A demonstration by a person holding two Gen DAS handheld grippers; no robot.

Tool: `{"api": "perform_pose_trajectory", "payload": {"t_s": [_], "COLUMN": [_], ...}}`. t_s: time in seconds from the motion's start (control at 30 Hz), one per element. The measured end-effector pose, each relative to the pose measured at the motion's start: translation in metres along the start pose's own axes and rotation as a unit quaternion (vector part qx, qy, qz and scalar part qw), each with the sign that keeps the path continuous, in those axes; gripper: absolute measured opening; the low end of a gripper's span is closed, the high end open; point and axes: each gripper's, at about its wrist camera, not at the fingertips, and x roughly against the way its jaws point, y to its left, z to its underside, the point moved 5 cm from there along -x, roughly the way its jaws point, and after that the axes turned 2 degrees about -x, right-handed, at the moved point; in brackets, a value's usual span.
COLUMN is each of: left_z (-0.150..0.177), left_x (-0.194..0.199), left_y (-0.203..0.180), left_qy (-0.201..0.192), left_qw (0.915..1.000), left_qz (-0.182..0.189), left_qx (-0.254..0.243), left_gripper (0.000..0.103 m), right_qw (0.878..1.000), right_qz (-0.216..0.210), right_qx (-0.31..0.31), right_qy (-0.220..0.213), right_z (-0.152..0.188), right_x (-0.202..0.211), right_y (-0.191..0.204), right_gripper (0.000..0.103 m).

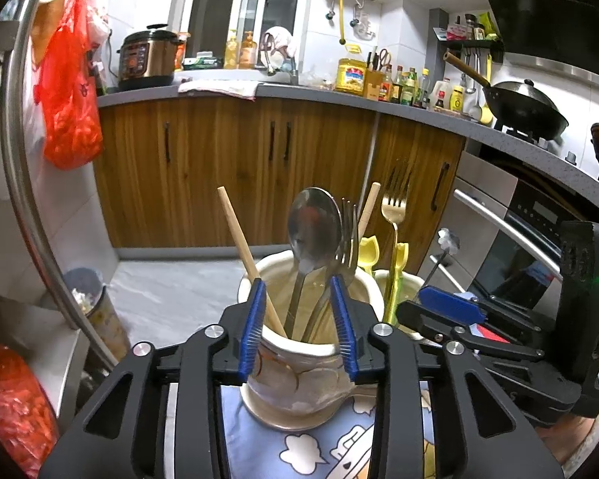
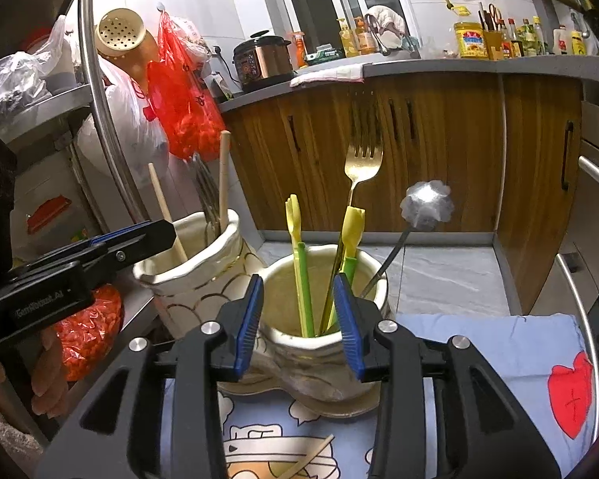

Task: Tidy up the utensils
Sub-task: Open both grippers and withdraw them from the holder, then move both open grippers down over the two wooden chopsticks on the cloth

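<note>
Each gripper [image 1: 298, 319] [image 2: 299, 319] stands apart around a glossy ceramic holder [image 1: 295, 383] [image 2: 319, 355] of utensils.

Left gripper [image 1: 297, 321]: black skeletal plastic frame, triangular cutouts, silver round screws, ribbed blue pads [image 1: 252, 329]. Right gripper [image 2: 298, 325]: same black frame, silver screws, blue ribbed pads [image 2: 248, 329]. Left unit's side bears faint grey lettering; bare-skinned hand [image 2: 50, 375] behind it.

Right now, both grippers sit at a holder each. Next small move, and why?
Probably back the right gripper off its holder and drop toward the loose chopstick on the cloth: it looks like the only utensil outside a holder, and the jaws are open with nothing in them.
</note>
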Motion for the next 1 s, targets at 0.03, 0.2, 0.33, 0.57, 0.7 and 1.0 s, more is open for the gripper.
{"api": "perform_pose_trajectory", "payload": {"t_s": [0.03, 0.2, 0.33, 0.57, 0.7, 1.0], "left_z": [0.000, 0.002, 0.004, 0.020, 0.034, 0.089], "left_x": [0.004, 0.026, 0.046, 0.079, 0.088, 0.072], "left_y": [0.000, -0.003, -0.006, -0.008, -0.007, -0.002], "left_qy": [-0.002, -0.015, -0.022, -0.028, -0.023, 0.037], "left_qw": [1.0000, 0.9997, 0.9994, 0.9988, 0.9988, 0.9983], "left_qz": [-0.003, -0.011, -0.016, -0.029, -0.034, -0.044], "left_qx": [-0.002, -0.014, -0.020, -0.030, -0.025, 0.000], "left_gripper": [0.038, 0.049, 0.063, 0.083, 0.093, 0.097], "right_qw": [1.000, 1.000, 1.000, 0.999, 0.998, 0.993], "right_qz": [0.001, 0.009, 0.015, 0.041, 0.061, 0.106], "right_qx": [0.002, 0.003, -0.003, 0.004, -0.001, -0.008], "right_qy": [-0.002, -0.007, -0.008, -0.002, 0.003, 0.057], "right_z": [0.000, 0.005, 0.011, 0.026, 0.040, 0.087], "right_x": [0.003, 0.029, 0.050, 0.084, 0.098, 0.101], "right_y": [0.001, 0.000, -0.003, -0.008, -0.016, -0.040], "right_gripper": [0.043, 0.055, 0.067, 0.089, 0.096, 0.097]}}
